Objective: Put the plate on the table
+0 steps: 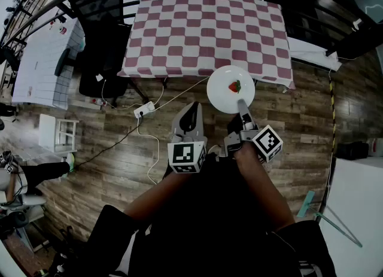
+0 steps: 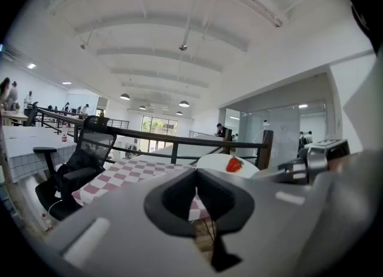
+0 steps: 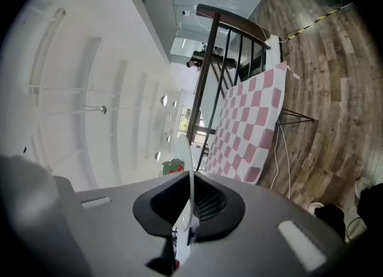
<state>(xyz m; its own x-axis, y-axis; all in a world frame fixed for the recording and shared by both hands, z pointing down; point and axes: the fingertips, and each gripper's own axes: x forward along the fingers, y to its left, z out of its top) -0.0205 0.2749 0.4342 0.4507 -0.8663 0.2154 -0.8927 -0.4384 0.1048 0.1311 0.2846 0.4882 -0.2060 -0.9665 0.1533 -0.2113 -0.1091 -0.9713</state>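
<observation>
A white plate (image 1: 222,93) carrying a red strawberry (image 1: 234,86) hangs in the air just in front of the near edge of the table (image 1: 209,30), which has a red-and-white checkered cloth. My right gripper (image 1: 241,106) is shut on the plate's near rim. In the right gripper view the plate (image 3: 187,156) runs edge-on between the jaws of the right gripper (image 3: 191,177), with the strawberry (image 3: 173,166) beside it. My left gripper (image 1: 190,113) is beside it to the left, shut and holding nothing. The left gripper view shows the left gripper (image 2: 195,170), the plate (image 2: 216,162) and the strawberry (image 2: 234,164).
A black office chair (image 1: 99,12) stands at the table's left end. A white power strip (image 1: 143,111) and cables lie on the wooden floor below the table edge. A dark railing (image 2: 179,138) runs behind the table. A white counter (image 1: 36,60) sits at far left.
</observation>
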